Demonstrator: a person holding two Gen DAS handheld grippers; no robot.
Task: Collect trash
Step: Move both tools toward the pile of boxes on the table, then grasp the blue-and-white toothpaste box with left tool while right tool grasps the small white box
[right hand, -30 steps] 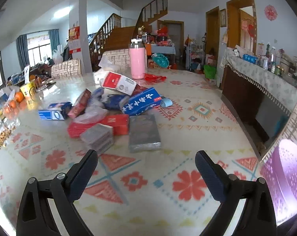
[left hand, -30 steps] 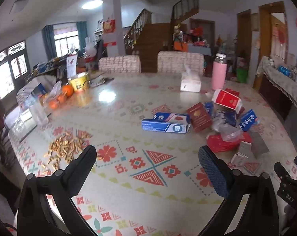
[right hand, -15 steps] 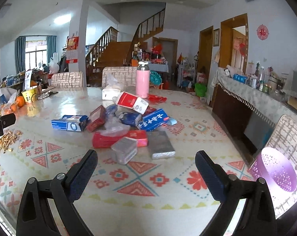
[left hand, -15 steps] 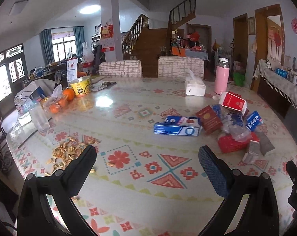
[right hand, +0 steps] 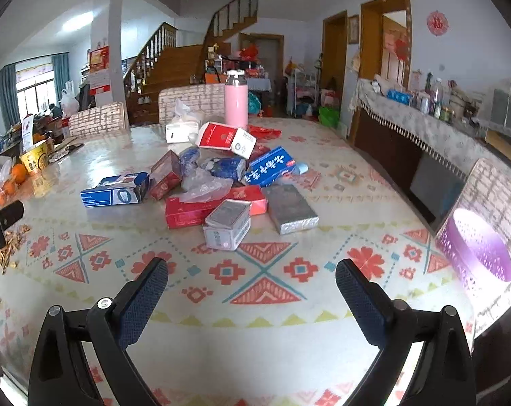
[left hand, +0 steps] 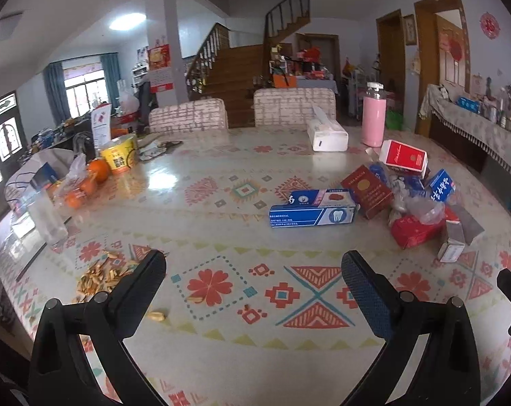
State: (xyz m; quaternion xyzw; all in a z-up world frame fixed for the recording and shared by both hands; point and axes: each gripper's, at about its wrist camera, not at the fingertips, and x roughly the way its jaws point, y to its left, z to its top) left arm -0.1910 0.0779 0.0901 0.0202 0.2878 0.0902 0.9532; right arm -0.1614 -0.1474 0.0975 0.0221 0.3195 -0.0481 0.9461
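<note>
The trash is a loose heap of empty cartons (right hand: pixel 221 189) mid-table (right hand: pixel 262 308): red, blue and silver boxes with crumpled clear plastic on top, a blue toothpaste box (left hand: pixel 312 210) at its left edge. A purple basket (right hand: pixel 478 253), possibly perforated, sits right. Both left gripper (left hand: pixel 252 287) and right gripper (right hand: pixel 252 287) are spread wide, empty, and have pulled back from the heap since a second ago

Boxes (right hand: pixel 218 189) heaped mid-table (right hand: pixel 255 331); flask (right hand: pixel 236 103) behind; basket (right hand: pixel 475 253) right; peels (left hand: pixel 103 272) left
</note>
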